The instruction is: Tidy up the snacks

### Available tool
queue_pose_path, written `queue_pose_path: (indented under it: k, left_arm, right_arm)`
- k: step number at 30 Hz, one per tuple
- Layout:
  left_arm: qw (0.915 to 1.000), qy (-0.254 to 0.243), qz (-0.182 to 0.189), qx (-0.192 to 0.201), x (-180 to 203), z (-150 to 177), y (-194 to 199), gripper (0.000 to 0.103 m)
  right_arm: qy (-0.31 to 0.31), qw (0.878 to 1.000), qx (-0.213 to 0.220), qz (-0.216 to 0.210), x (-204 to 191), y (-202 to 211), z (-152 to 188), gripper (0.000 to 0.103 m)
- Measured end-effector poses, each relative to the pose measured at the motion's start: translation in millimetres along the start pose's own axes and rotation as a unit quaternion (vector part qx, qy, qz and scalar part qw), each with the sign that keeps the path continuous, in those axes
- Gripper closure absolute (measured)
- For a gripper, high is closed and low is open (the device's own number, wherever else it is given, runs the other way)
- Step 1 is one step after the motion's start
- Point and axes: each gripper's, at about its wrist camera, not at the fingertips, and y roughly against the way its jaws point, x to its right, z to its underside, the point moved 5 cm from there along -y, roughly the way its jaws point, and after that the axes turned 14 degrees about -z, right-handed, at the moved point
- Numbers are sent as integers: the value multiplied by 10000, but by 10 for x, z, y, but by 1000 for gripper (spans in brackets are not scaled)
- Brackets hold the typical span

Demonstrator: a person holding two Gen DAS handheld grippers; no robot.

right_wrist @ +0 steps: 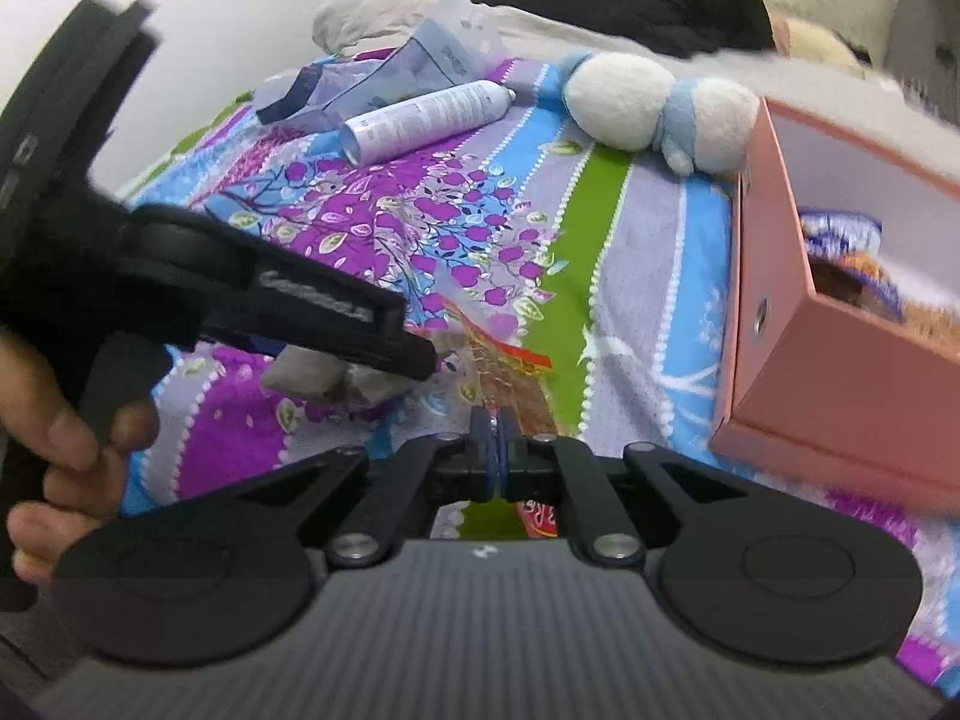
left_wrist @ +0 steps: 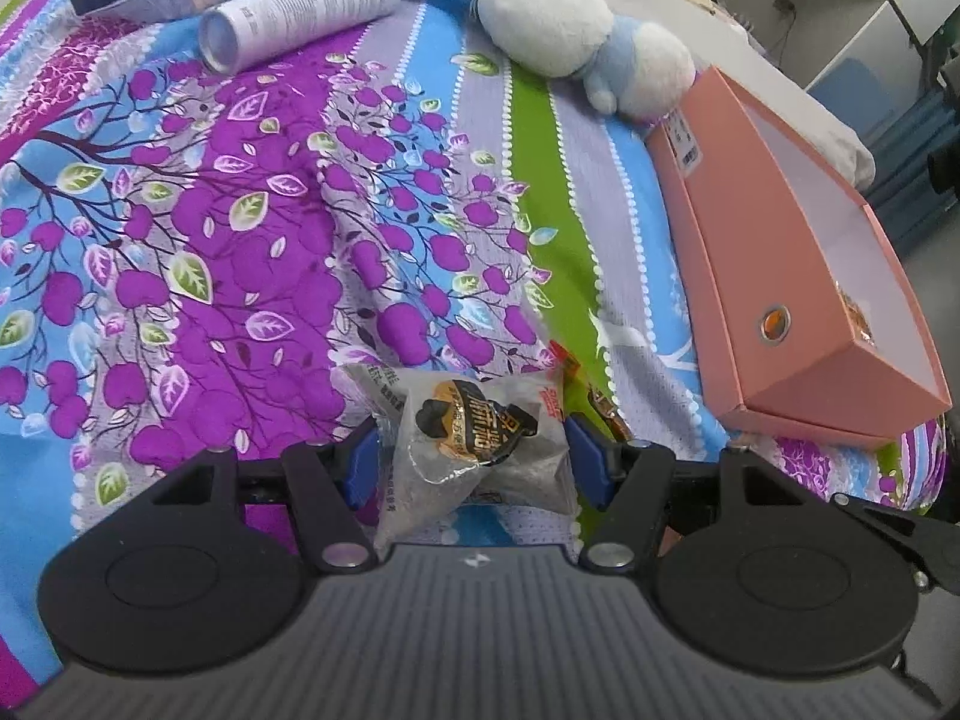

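My left gripper (left_wrist: 471, 456) points down at the bedspread, its blue pads against both sides of a clear snack packet (left_wrist: 474, 438) with a black-and-orange label. In the right wrist view the same packet (right_wrist: 312, 375) shows pale under the left gripper's fingers (right_wrist: 336, 312). My right gripper (right_wrist: 493, 438) is shut on the thin edge of a clear packet with brown and red print (right_wrist: 510, 372), lifted above the bed. Part of this packet (left_wrist: 603, 405) shows right of the left jaws. A pink open box (left_wrist: 798, 300) (right_wrist: 798, 372) lies to the right with several snacks inside (right_wrist: 852, 252).
The flowered bedspread (left_wrist: 240, 240) lies rumpled. A blue-and-white plush toy (left_wrist: 570, 30) (right_wrist: 660, 108), a white spray can (left_wrist: 300, 12) (right_wrist: 420, 114) and a clear plastic bag (right_wrist: 390, 66) lie at the far side. A person's hand (right_wrist: 60, 438) holds the left gripper's handle.
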Motion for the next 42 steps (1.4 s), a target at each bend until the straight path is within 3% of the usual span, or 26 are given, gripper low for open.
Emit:
queue_pose_path:
  k: [2, 4, 10, 13, 14, 19, 24, 26, 30, 32, 38, 42]
  left_arm:
    - [10000, -8, 21, -19, 19, -10, -20, 35]
    - [10000, -22, 34, -19, 38, -24, -33, 35]
    - [9999, -36, 117, -51, 91, -58, -76, 35]
    - [9998, -41, 171, -63, 109, -73, -83, 35]
    - [9998, -52, 176, -60, 118, -77, -82, 35]
    - [9997, -83, 227, -51, 142, -95, -71, 35]
    - [9997, -108, 235, -53, 154, -106, -77, 35]
    - [9996, -124, 247, -40, 157, -108, -76, 35]
    - [9997, -168, 185, -26, 157, -131, -80, 35]
    - [9997, -173, 145, 9, 149, -152, -61, 35]
    - [9996, -158, 130, 208, 127, -231, 113, 35]
    - [9991, -152, 120, 374, 117, -267, 290, 35]
  right_arm:
    - [151, 9998, -51, 74, -14, -26, 3, 89]
    - [309, 9992, -111, 224, -27, -51, 5, 70]
    - [592, 9972, -218, 406, -10, -109, 59, 67]
    - [640, 9967, -258, 428, -15, -134, 75, 46]
    - [650, 9966, -254, 431, -15, -140, 75, 45]
    - [773, 9958, -241, 429, -62, -189, 58, 45]
    - [1147, 9897, -462, 723, -79, -388, 76, 47]
    - [1366, 9853, -610, 828, -80, -477, 108, 65]
    - [1519, 9815, -676, 947, -40, -570, 150, 78]
    - [1560, 9797, -665, 1067, -17, -578, 160, 92]
    - [1329, 9827, -528, 1174, 48, -431, 82, 95]
    - [777, 9912, -368, 1002, 133, -262, 14, 95]
